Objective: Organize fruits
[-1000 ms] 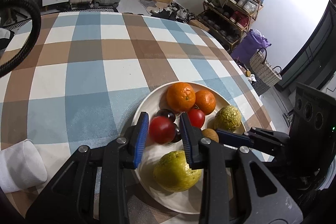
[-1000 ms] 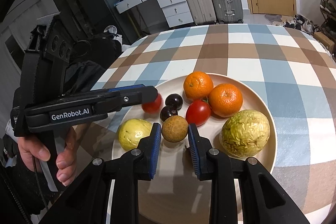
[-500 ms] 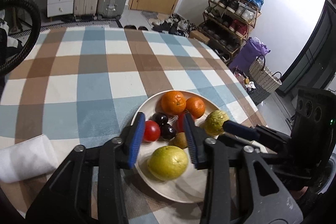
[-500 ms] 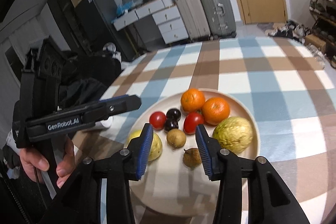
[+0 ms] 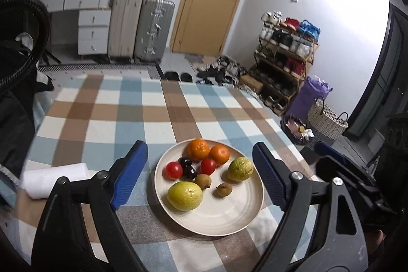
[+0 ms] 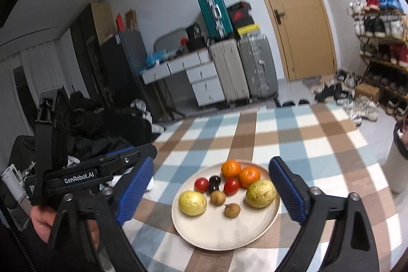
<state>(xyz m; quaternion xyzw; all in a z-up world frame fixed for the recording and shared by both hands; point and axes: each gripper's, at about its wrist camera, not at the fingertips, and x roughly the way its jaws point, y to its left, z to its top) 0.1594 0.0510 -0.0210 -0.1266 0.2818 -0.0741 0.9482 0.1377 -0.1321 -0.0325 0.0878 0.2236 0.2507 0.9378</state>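
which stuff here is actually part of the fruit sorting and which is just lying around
Part of the job:
plate
two oranges
two tomatoes
dark plums
yellow fruit
green wrinkled fruit
two small brown fruits

Lying about:
rolled white cloth
suitcases
shoe rack
woven basket

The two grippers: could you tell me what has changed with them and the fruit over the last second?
Both have pulled up and back from the plate and opened wide: the left gripper had straddled a tomato, the right gripper a small brown fruit, now released. A second small brown fruit has come into view on the plate. The other fruit stayed put.
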